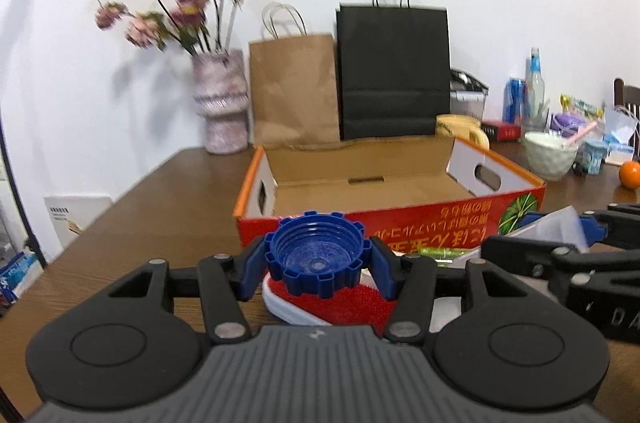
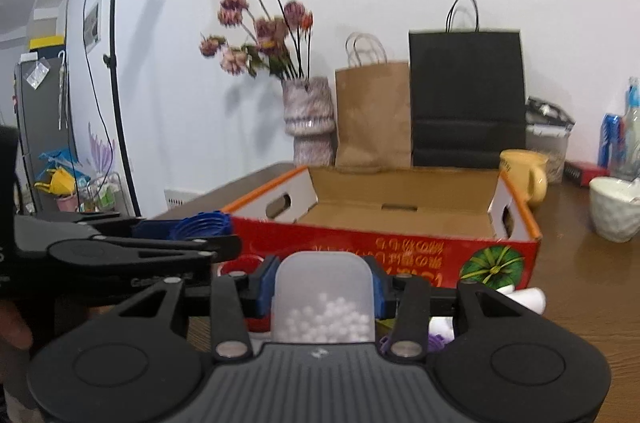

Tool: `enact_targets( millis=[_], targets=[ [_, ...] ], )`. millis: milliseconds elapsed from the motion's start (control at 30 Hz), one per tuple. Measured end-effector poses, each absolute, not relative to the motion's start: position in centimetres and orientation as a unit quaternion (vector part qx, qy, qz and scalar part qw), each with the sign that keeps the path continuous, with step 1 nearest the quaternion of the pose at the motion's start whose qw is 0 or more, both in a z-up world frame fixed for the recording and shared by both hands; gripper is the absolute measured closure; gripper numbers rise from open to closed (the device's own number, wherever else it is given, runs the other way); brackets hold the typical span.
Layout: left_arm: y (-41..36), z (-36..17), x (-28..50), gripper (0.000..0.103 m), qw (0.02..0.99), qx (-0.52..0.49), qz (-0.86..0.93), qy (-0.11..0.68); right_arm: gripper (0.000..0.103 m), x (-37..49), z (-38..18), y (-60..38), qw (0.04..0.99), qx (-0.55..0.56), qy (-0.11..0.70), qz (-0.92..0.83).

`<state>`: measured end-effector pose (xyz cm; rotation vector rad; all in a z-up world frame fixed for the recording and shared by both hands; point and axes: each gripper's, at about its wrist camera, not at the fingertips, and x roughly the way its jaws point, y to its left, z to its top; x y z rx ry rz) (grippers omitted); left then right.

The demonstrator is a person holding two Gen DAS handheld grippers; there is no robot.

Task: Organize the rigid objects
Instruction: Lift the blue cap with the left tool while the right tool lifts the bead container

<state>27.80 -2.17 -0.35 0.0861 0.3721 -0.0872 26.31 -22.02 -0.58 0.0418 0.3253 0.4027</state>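
While both hands hover just short of the cardboard box [image 1: 400, 179], each tool already carries something. The left gripper [image 1: 318, 265] pinches a blue ridged cap [image 1: 316, 255] between its pads, hollow side up; the right gripper [image 2: 324, 297] squeezes a translucent container [image 2: 324, 299] with white beads [image 2: 326, 319] loose inside. The box sits at twelve o'clock from both, open and apparently bare. My worry is the near red wall [image 2: 380, 251]: come in too low and cap or container would clip it. The cap's notched rim gives a thin purchase, so a knock could twist it free, and a tipped container might spill.
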Motion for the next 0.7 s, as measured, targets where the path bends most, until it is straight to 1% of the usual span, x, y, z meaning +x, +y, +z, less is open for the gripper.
enact_targets(
  millis=[333, 700],
  targets=[
    [-2.4, 2.8, 19.3, 0.048, 0.992, 0.041, -0.017, 0.122, 0.059, 18.4, 2.0, -23.0, 0.982, 0.025, 0.093, 0.161],
    [-1.2, 2.8, 11.6, 0.048, 0.994, 0.016, 0.002, 0.108, 0.059, 10.4, 1.9, -22.7, 0.985, 0.012, 0.064, 0.159]
  ],
)
